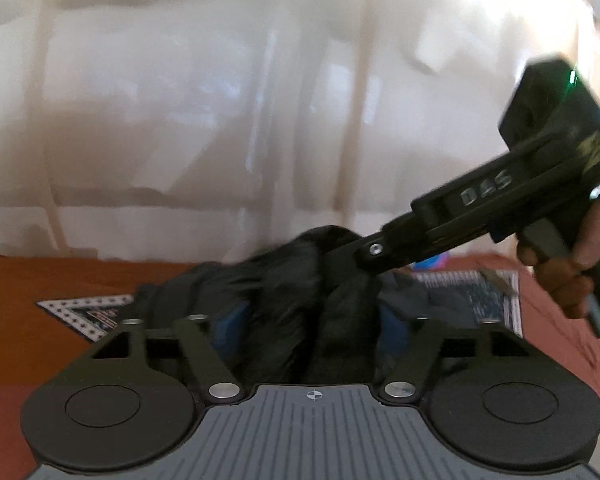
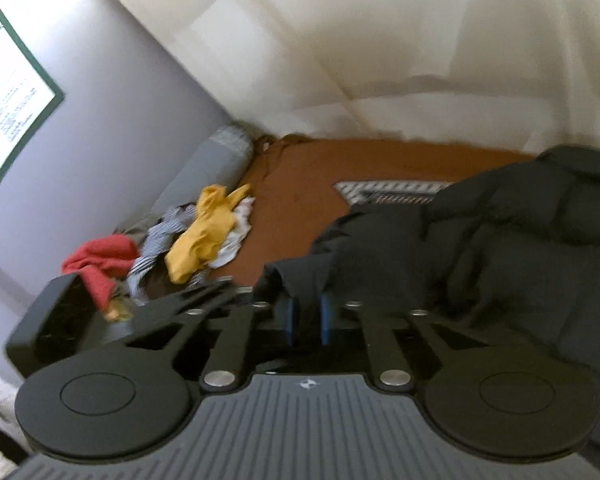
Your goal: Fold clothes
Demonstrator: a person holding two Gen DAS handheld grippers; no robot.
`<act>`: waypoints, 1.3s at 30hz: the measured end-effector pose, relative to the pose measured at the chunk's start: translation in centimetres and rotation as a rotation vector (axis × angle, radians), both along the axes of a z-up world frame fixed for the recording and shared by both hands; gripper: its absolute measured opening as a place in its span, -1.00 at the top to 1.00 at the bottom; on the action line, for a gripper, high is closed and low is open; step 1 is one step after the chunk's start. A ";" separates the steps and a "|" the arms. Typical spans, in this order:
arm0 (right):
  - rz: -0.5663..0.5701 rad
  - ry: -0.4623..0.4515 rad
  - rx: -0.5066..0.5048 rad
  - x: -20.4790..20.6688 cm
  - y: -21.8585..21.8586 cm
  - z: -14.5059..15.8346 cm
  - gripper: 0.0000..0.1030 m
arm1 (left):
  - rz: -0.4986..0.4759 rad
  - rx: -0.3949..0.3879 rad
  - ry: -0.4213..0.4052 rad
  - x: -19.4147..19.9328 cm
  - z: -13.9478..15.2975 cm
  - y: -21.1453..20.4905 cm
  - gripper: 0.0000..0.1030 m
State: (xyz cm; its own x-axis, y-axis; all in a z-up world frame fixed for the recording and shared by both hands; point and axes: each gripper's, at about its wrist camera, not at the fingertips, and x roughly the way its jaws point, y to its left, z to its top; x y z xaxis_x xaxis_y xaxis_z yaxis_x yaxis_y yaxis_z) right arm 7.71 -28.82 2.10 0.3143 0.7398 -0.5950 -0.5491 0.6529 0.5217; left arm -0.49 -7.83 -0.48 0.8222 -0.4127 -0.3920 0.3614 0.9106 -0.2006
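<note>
A black puffy jacket (image 1: pixel 292 280) lies bunched on a bed with a rust-orange sheet (image 1: pixel 40 288). In the left wrist view my left gripper (image 1: pixel 308 320) stands open, its blue pads wide apart on either side of the jacket's bulk. My right gripper (image 1: pixel 340 258) reaches in from the right, held by a person's hand (image 1: pixel 564 268), and pinches the top of the jacket. In the right wrist view the right gripper (image 2: pixel 308 318) is shut on a fold of the black jacket (image 2: pixel 500 240), and part of the left gripper (image 2: pixel 204 294) shows at lower left.
A pile of loose clothes (image 2: pixel 196 232), yellow, red and striped, lies against a grey bolster (image 2: pixel 216 160) by the grey wall. A patterned print (image 2: pixel 380 192) marks the sheet (image 2: pixel 308 168) behind the jacket. White panelled doors stand beyond the bed.
</note>
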 end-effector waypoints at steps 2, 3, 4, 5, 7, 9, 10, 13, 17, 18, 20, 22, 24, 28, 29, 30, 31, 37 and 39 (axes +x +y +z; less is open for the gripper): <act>-0.041 -0.035 0.005 0.8 -0.9 0.8 0.80 | 0.040 -0.009 -0.027 -0.5 0.6 1.2 -0.69; -0.060 -0.049 0.019 1.4 -1.4 1.2 0.81 | 0.059 0.001 -0.031 -0.5 0.6 1.7 -0.70; -0.079 -0.067 0.030 1.9 -1.8 1.8 0.81 | 0.078 0.025 -0.025 -0.3 0.4 2.1 -0.71; -0.100 -0.088 0.043 2.7 -2.3 2.4 0.82 | 0.096 0.050 -0.014 0.1 0.1 2.4 -0.71; -0.142 -0.117 0.071 4.0 -3.2 3.4 0.82 | 0.120 0.090 0.027 1.5 -1.1 2.5 -0.71; -0.185 -0.129 0.102 5.2 -4.6 4.1 0.84 | 0.141 0.126 0.069 3.1 -2.4 2.5 -0.71; -0.208 -0.133 0.119 5.6 -5.3 4.4 0.84 | 0.151 0.144 0.090 3.9 -3.0 2.5 -0.71; -0.272 -0.135 0.162 6.3 -7.9 4.7 0.84 | 0.137 0.183 0.144 6.6 -4.6 1.7 -0.70; -0.363 -0.123 0.199 5.8 -12.3 3.8 0.85 | 0.085 0.240 0.195 8.5 -6.5 -0.4 -0.69; -0.390 -0.116 0.206 5.5 -13.5 3.3 0.86 | 0.069 0.249 0.204 8.7 -6.8 -1.0 -0.68; -0.444 -0.099 0.217 4.5 -16.0 1.9 0.86 | 0.024 0.251 0.213 9.1 -7.1 -2.0 -0.63; -0.499 -0.083 0.228 3.4 -18.5 0.2 0.87 | -0.016 0.259 0.220 9.2 -7.4 -2.9 -0.58; -0.559 -0.064 0.246 1.8 -21.3 -2.1 0.87 | -0.051 0.285 0.224 9.3 -7.7 -3.7 -0.58; -0.665 -0.022 0.259 -1.5 -25.7 -7.8 0.88 | -0.105 0.329 0.237 9.2 -8.1 -4.7 -0.58; -0.685 -0.009 0.257 -2.2 -26.4 -9.3 0.90 | -0.116 0.338 0.240 9.1 -8.1 -4.9 -0.58; -0.706 0.007 0.256 -2.9 -27.1 -10.9 0.91 | -0.127 0.348 0.244 9.0 -8.2 -5.1 -0.58; -0.728 0.030 0.257 -3.7 -27.4 -12.5 0.91 | -0.137 0.347 0.247 8.9 -8.1 -5.0 -0.58; -0.829 0.154 0.300 -6.5 -28.6 -19.4 0.97 | -0.179 0.235 0.263 8.3 -5.2 -3.4 -0.59; -0.829 0.155 0.307 -6.6 -28.4 -19.6 0.97 | -0.183 0.166 0.259 8.6 -3.6 -2.8 -0.60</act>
State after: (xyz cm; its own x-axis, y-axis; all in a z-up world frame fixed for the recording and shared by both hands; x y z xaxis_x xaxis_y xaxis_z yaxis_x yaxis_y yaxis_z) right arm 1.14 -57.19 -17.46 0.7509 0.4442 -0.4887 0.1279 0.6282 0.7675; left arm 8.12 -10.58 -4.06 0.6055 -0.4571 -0.6515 0.4777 0.8635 -0.1619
